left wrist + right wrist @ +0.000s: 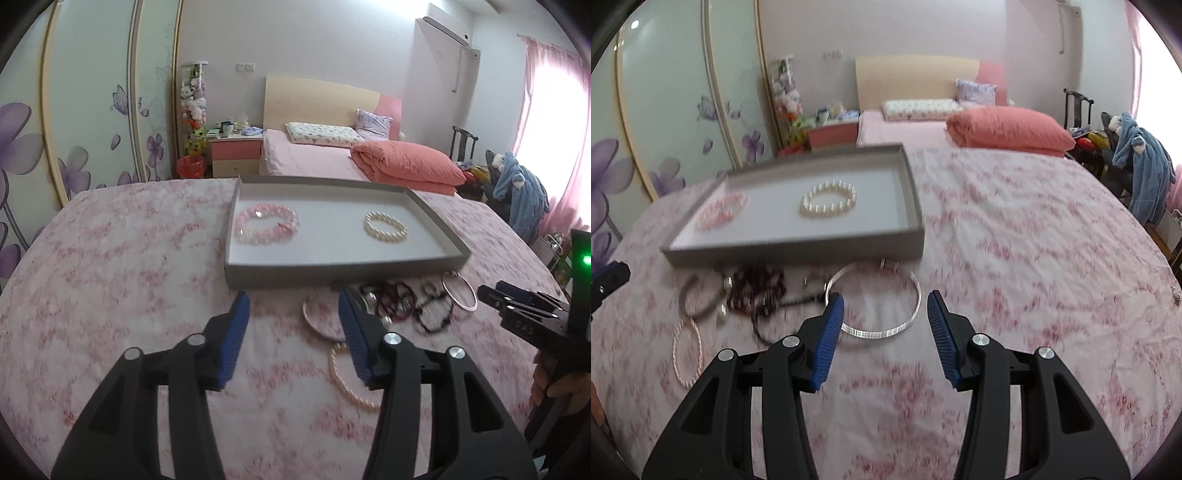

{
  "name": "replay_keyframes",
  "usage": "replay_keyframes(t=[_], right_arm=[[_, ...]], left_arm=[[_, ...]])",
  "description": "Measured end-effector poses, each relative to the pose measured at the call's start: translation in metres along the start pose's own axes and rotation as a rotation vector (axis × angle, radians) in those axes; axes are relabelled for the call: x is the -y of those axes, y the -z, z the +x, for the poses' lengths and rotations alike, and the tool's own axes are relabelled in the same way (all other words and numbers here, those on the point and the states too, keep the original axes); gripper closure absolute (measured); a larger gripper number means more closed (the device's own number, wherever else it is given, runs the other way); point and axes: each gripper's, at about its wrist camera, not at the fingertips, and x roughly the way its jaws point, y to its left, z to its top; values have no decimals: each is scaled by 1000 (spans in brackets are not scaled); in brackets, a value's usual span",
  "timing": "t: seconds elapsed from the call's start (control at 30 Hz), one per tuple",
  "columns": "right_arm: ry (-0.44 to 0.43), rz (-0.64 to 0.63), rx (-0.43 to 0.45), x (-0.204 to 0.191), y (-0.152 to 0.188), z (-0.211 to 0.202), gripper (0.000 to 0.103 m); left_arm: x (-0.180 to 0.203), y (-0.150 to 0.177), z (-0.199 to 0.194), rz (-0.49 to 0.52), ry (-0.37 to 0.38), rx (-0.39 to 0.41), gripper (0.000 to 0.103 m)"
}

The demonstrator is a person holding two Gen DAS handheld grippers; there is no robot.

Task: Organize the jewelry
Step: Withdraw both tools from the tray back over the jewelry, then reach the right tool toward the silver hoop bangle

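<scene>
Pink-clothed table, tray point(332, 273) holding two bracelets

Both grippers, left point(293, 299) and right point(885, 299), gape empty before it; next, grab the bangle point(875, 302)

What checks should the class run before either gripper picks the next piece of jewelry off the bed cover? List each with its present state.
1. Left gripper empty, jaws apart: ok.
2. Right gripper empty, jaws apart: ok.
3. Tray has bare floor left beside the pink bracelet and pearl bracelet: ok.
4. Silver bangle lies flat and apart from the dark bead tangle: mostly ok; its left edge sits near the tangle.
5. Dark beads separated into single pieces: not ok, they are knotted together.
6. Pearl necklace free of other pieces: cannot tell, the left gripper's finger hides part of it.
</scene>
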Motion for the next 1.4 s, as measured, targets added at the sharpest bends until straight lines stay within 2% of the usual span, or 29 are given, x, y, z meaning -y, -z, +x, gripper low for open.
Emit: replay_keyframes(t=[0.1,0.23,0.3,0.77,0.93,0.97,1.0,1.03,1.07,1.3,1.33,1.37,1.4], right_arm=[[0,-23,-45,-5,7,5,48],[-6,20,-77,-3,5,14,46],[-4,43,-81,-2,1,18,40],[18,95,-129,-6,-12,45,32],[19,86,-122,-7,-12,44,33],[17,85,-117,-6,-12,42,47],[-13,87,-104,-6,-13,40,82],[-43,112,-113,-4,-14,39,84],[-29,131,-119,-1,-15,39,84],[-13,139,-81,10,-11,30,78],[-12,138,-67,12,-12,26,69],[-7,136,-55,14,-12,23,55],[10,133,-36,16,-13,19,49]], left_arm=[[2,8,-1,6,7,-13,49],[3,14,1,6,10,-27,48],[5,16,2,5,11,-34,48],[8,24,14,3,20,-72,47],[7,24,16,4,20,-78,46],[7,24,16,4,20,-78,46],[7,24,16,4,20,-77,46],[7,24,16,4,19,-76,46],[7,25,16,4,19,-76,46],[6,25,16,4,20,-77,46],[6,25,16,4,20,-77,46],[6,25,16,4,20,-77,46],[6,25,17,5,20,-78,46]])
